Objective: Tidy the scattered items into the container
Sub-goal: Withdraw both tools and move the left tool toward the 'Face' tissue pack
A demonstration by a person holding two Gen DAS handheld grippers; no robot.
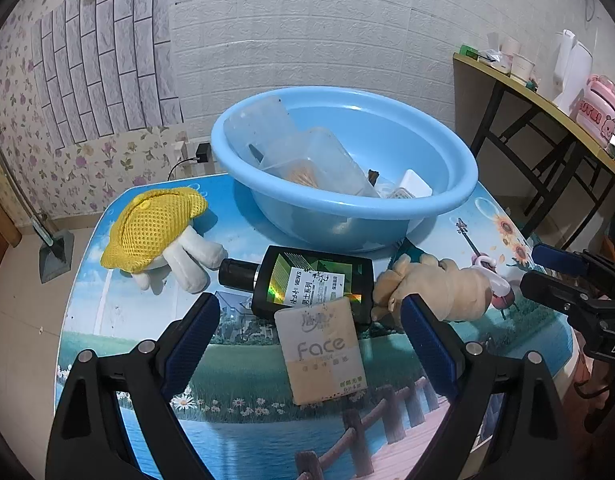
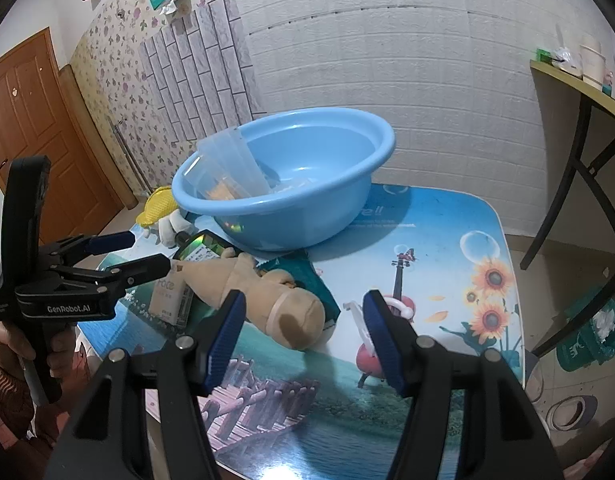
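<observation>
A blue basin [image 1: 347, 184] [image 2: 291, 184] stands at the back of the table and holds clear plastic boxes [image 1: 303, 156] and small items. In front of it lie a black bottle [image 1: 311, 282], a "Face" tissue pack [image 1: 321, 354], a tan plush toy [image 1: 439, 288] [image 2: 267, 300], a yellow mesh plush [image 1: 155, 228] and a white hook [image 2: 357, 320]. My left gripper [image 1: 307, 320] is open, above the tissue pack. My right gripper [image 2: 303, 320] is open, between the tan plush's head and the hook.
The table [image 2: 447, 240] has a printed landscape cover. A side table [image 1: 547, 108] with cups and a pink jar stands at the right. A green bin [image 2: 595, 332] sits on the floor. A brown door [image 2: 31, 128] is at the left.
</observation>
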